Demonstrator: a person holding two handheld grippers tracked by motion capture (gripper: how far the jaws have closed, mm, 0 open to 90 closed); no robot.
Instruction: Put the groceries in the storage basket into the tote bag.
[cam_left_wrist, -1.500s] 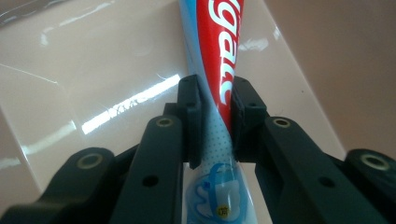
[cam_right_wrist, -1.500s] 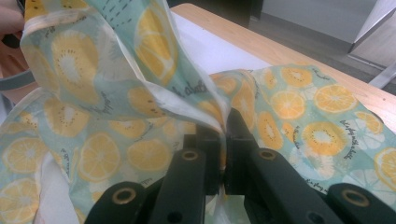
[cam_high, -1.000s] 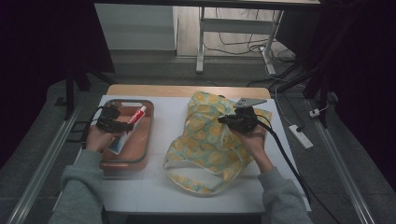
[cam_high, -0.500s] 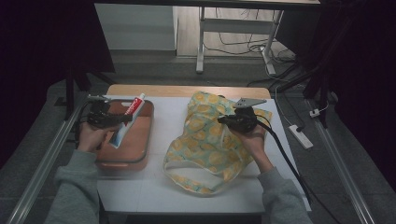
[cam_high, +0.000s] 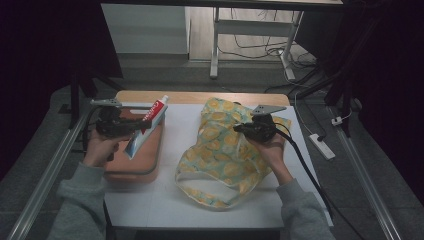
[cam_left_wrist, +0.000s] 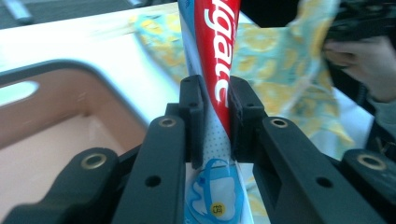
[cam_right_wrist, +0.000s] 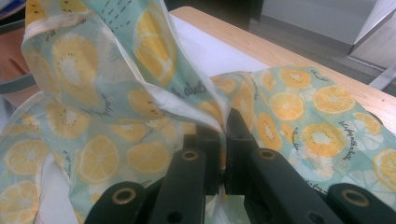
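Above the tray (cam_high: 131, 172), toothpaste tube (cam_high: 145, 127) clamped in left gripper (cam_high: 141, 125); bag (cam_high: 220, 150) rim pinched up by right gripper (cam_high: 237, 128). Remaining, likely: carrying across, dropping inside.

A: The toothpaste tube (cam_left_wrist: 212, 70) is red along one side with white lettering, and pale blue and white on the rest, with a fine dotted patch and a small yellow spot low down.

B: The fabric bag (cam_high: 220, 145) is mint green, printed all over with yellow and orange citrus slices, pale white slices among them and lines of dark script; its edge trim is cream.

A: The tray (cam_high: 150, 150) is salmon pink with a grey rim.

B: Both grippers' jaws are black with brass-coloured rivets. The table (cam_high: 170, 200) is white with a light wooden far edge, and the person's sleeves (cam_high: 82, 200) are grey.
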